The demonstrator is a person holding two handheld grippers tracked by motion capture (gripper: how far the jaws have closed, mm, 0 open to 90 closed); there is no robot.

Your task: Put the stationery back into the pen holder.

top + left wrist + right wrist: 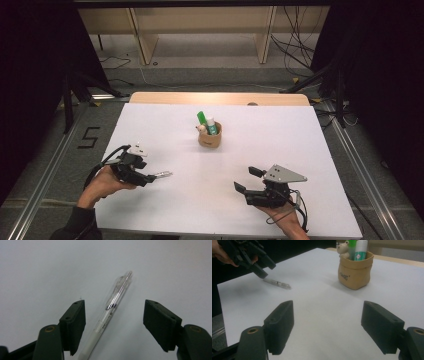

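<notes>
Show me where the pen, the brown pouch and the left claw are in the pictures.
pen [110, 307]: left gripper view, on the dark band at mid-barrel.
brown pouch [354, 273]: right gripper view, on its front wall.
left claw [113, 325]: left gripper view, midway between its open jaws.

A white worktop [300, 165] with a pale wooden far edge stands on a grey floor [210, 75]. Beyond it runs light wooden shelving [200, 25], with black cables [295, 45] trailing at far right. Dark curtains [35, 75] close in both sides. Metal rails [50, 165] flank the worktop.
</notes>
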